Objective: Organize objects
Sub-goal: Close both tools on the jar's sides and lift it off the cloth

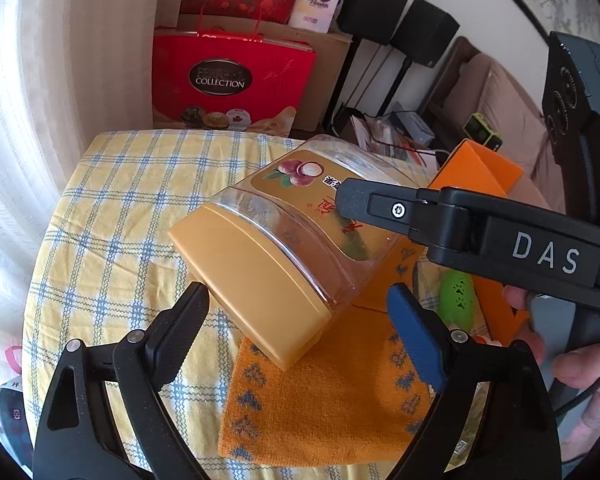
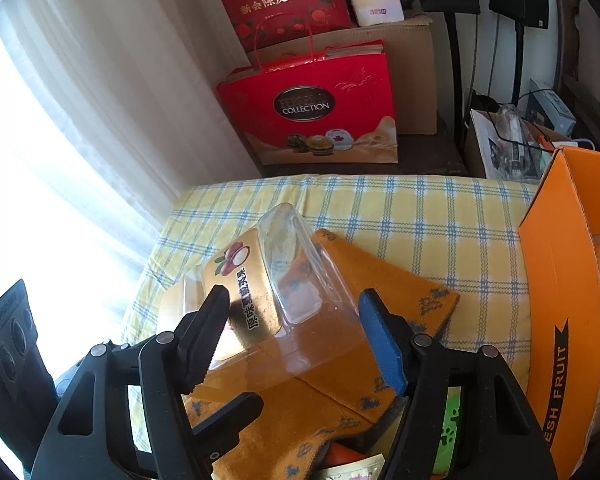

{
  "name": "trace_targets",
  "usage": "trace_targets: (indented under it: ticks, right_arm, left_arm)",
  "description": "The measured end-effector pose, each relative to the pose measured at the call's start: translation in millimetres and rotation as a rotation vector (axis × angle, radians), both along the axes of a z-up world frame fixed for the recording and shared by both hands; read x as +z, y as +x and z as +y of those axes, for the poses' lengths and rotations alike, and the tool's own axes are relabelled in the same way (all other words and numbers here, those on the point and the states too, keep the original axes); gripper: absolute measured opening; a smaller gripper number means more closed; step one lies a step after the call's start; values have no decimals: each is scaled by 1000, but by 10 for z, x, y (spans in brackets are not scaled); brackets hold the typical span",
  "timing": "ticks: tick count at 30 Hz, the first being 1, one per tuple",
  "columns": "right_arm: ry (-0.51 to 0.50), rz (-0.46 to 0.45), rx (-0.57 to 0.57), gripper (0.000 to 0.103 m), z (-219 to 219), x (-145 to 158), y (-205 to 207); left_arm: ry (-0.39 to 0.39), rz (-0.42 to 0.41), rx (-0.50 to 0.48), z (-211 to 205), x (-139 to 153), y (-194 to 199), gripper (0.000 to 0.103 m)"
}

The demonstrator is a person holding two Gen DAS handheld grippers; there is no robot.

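Observation:
A clear plastic jar (image 1: 300, 216) with a gold lid (image 1: 256, 280) and gold label lies tilted above an orange patterned towel (image 1: 324, 404). My right gripper (image 2: 294, 334) is shut on the jar (image 2: 284, 280), one finger on each side of its body; it shows in the left wrist view as the black DAS arm (image 1: 480, 236). My left gripper (image 1: 300, 328) is open, its fingers either side of the lid end, not touching it. The towel (image 2: 380, 280) lies on the yellow checked tablecloth (image 2: 420, 208).
An orange fruit box (image 2: 572, 280) stands at the table's right. A green object (image 1: 456, 296) lies beside the towel. Red gift bags (image 1: 228, 80), a cardboard box and speakers stand behind the table. A white curtain hangs at left.

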State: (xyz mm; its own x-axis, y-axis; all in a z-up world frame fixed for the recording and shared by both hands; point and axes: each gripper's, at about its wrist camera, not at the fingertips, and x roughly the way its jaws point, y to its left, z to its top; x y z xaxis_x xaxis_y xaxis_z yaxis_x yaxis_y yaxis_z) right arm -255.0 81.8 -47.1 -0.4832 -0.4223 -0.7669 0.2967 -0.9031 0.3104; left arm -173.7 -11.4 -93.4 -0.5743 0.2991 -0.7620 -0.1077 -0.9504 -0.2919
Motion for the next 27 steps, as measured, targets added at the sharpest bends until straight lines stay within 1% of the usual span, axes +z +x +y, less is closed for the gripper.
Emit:
trace_targets:
  ticks: [3, 9, 10, 12, 13, 18, 27]
  right_arm:
    - [7, 4, 4, 68, -13, 7, 16]
    - [32, 28, 25, 67, -60, 52, 82]
    - [36, 35, 28, 66, -71, 67, 104]
    - [44, 50, 30, 66, -76, 104, 150]
    - [47, 56, 32, 65, -75, 122, 166]
    - [42, 69, 34, 64, -49, 205, 230]
    - [30, 115, 28, 64, 74, 454, 404]
  left_arm:
    - [12, 3, 4, -27, 9, 7, 87]
    - [-14, 29, 7, -12, 62, 70, 87]
    - [-17, 31, 12, -14, 74, 80, 85]
    - [-18, 33, 26, -36, 91, 90, 78]
    - [-15, 33, 29, -48, 98, 96, 78]
    - [-15, 45, 27, -38, 165, 139, 77]
    - [-17, 93, 17, 65, 423, 227, 77]
